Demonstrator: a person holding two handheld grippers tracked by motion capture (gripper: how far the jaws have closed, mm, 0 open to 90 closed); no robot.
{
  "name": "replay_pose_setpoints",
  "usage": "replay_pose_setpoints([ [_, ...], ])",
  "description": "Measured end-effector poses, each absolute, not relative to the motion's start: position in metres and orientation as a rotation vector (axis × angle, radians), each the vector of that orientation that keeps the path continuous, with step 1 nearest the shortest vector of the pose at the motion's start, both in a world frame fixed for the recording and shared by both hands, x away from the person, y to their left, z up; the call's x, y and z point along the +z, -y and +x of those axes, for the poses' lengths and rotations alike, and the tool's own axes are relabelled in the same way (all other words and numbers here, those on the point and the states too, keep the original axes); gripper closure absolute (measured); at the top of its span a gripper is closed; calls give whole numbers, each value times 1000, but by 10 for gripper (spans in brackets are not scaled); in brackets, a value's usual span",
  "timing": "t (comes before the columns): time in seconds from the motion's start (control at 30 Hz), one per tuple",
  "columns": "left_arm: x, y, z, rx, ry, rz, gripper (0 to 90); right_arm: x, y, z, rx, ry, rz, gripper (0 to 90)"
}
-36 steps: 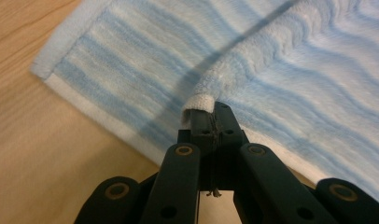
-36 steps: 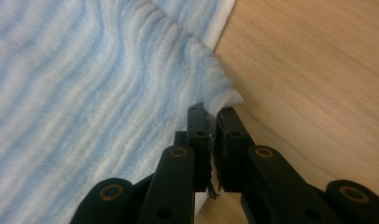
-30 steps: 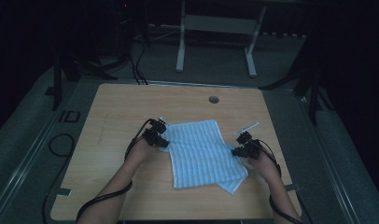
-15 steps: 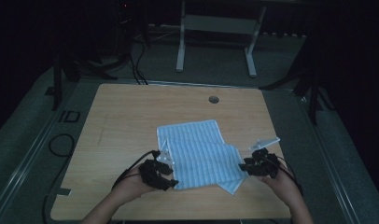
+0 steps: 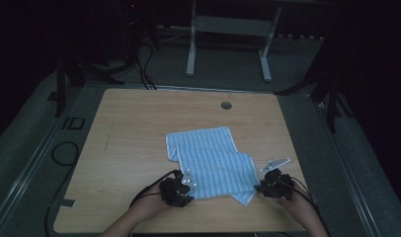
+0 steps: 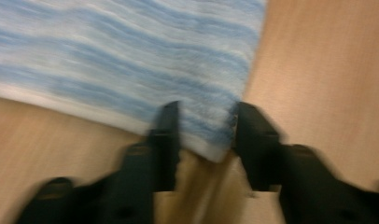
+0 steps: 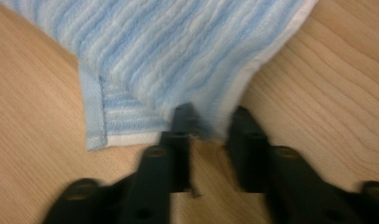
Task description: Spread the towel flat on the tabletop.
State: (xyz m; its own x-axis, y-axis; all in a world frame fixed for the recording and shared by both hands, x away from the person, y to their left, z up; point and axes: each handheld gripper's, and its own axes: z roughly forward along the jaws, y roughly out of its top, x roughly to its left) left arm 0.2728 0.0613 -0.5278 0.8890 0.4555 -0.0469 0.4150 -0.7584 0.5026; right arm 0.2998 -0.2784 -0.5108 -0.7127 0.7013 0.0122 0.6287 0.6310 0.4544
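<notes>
A blue-and-white striped towel (image 5: 211, 160) lies folded on the wooden table (image 5: 139, 123), its upper layer shifted toward the near edge. My left gripper (image 5: 186, 183) is at the towel's near left corner. In the left gripper view the towel (image 6: 131, 56) has its corner between the jaws of my left gripper (image 6: 204, 112), which have just been closing on it. My right gripper (image 5: 260, 185) is at the near right corner. In the right gripper view the towel (image 7: 178, 46) has its white hem pinched in my right gripper (image 7: 211, 114), whose jaws have also just been closing.
A round cable hole (image 5: 226, 105) sits near the table's far edge. Behind the table stands a white desk frame (image 5: 228, 39), and cables (image 5: 65, 153) lie on the floor at the left. Both hands are close to the table's near edge.
Both grippers came from the towel's far corners back toward the near edge. A layer of towel came with them, and it now lies folded over itself.
</notes>
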Motion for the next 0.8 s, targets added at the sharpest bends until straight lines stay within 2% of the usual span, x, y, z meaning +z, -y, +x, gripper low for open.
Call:
replay_pose_setpoints([
  [0.03, -524, -61, 272, 93, -624, 2539, 859, -509, 279, 300, 658, -2684, 1099, 804],
  [0.1, -514, -61, 270, 53, -593, 2523, 870, -506, 280, 299, 664, -2682, 1089, 824],
  [0.27, -466, -60, 278, 118, -568, 2462, 872, -496, 284, 299, 690, -2669, 1093, 831],
  [0.3, -466, -60, 278, 118, -568, 2462, 872, -496, 284, 299, 690, -2669, 1093, 831],
  [0.33, -445, -58, 288, 172, -557, 2431, 872, -493, 286, 301, 703, -2663, 1095, 831],
  [0.37, -445, -58, 288, 172, -557, 2431, 870, -493, 286, 301, 703, -2663, 1095, 831],
  [0.4, -428, -53, 301, 275, -569, 2424, 870, -491, 285, 303, 707, -2668, 1089, 828],
  [0.5, -421, -50, 310, 308, -573, 2428, 869, -490, 285, 304, 708, -2671, 1094, 827],
  [0.53, -414, -44, 333, 322, -599, 2428, 869, -490, 284, 306, 715, -2673, 1091, 828],
  [0.63, -421, -36, 366, 267, -677, 2432, 869, -493, 281, 314, 707, -2682, 1096, 827],
  [0.8, -460, -29, 410, 228, -828, 2503, 864, -505, 279, 327, 693, -2700, 1128, 827],
])
